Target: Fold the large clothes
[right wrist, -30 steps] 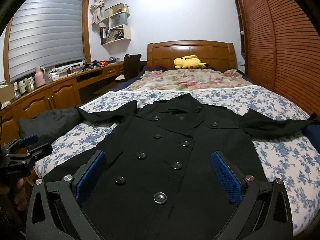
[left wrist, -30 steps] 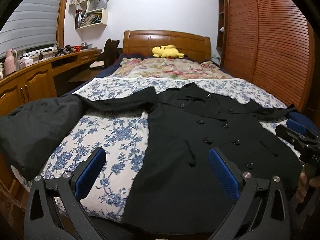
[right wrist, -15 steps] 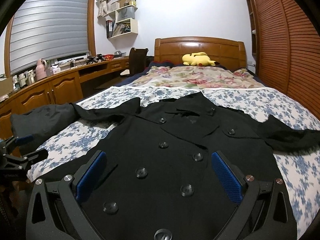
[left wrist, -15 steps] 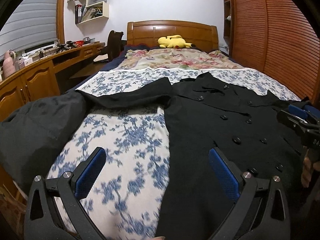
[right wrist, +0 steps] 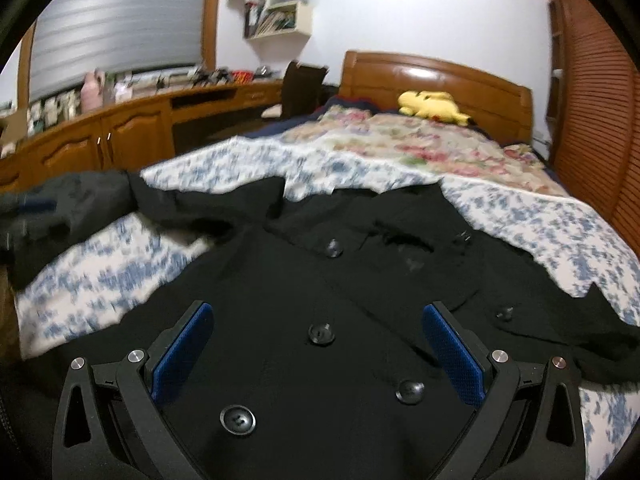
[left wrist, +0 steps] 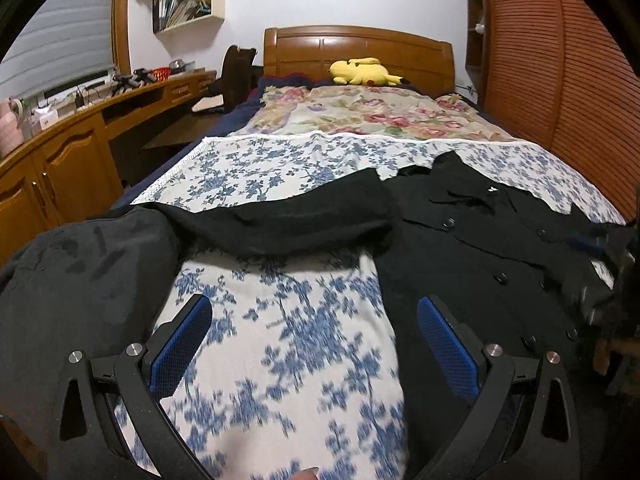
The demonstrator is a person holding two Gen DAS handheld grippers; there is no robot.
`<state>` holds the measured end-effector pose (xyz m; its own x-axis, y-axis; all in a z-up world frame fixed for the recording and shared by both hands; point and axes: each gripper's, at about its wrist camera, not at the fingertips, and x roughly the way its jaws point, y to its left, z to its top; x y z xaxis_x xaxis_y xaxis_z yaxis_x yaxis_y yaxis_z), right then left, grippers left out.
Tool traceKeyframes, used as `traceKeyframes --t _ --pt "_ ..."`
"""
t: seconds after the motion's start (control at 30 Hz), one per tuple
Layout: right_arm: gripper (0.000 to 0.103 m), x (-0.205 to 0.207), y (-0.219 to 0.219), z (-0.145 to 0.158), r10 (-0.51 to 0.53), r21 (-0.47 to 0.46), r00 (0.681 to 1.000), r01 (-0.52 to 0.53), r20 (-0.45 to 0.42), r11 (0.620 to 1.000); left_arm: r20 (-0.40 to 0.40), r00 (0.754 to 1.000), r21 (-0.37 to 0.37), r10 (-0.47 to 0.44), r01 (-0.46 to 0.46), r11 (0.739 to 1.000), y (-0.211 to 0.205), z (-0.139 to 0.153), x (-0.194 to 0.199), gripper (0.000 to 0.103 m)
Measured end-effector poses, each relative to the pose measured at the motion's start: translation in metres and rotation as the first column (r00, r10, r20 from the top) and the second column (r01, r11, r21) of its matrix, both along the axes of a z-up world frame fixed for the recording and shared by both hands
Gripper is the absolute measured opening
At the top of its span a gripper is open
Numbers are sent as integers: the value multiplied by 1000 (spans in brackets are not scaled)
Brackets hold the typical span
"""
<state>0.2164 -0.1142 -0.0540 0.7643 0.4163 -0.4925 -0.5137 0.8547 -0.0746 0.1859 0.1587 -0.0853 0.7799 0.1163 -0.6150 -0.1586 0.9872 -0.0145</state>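
Lying front-up on the blue-floral bedspread (left wrist: pixel 280 344), a black double-breasted coat (right wrist: pixel 320 304) is seen with one sleeve (left wrist: pixel 288 216) stretched sideways. The left gripper (left wrist: pixel 314 322) is held spread above the bedspread beside the coat's edge, nothing gripped. The right gripper (right wrist: pixel 316 326) is held spread above the buttoned front.

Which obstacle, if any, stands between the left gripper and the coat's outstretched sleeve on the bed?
Probably none: the left gripper is open above bare floral bedspread, and the sleeve lies flat just ahead, uncovered.
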Motion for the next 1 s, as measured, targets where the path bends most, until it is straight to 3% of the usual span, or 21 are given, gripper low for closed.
traceKeyframes --t 0.17,0.37,0.5,0.57,0.8,1.0 --pt "103 -2 6 -41 50 -46 992 -56 -119 997 -37 999 -19 -10 9 1000 18 -5 37 103" --pt "103 -17 2 -41 63 -57 992 -70 -108 996 -71 998 -39 0 -3 999 39 -14 75 103" --pt "103 -13 2 -41 62 -69 991 -71 -118 995 -98 995 -10 20 -21 1000 50 -13 99 102" --pt "103 0 2 -36 61 -76 991 -70 -119 995 -102 994 -15 25 -27 1000 57 -13 108 97" --pt "103 10 6 -35 59 -75 992 -68 -112 995 -144 986 -145 82 -103 984 91 -33 125 66" --pt "103 10 6 -36 59 -72 992 -68 -112 995 -211 969 -149 130 -163 975 101 -61 133 61"
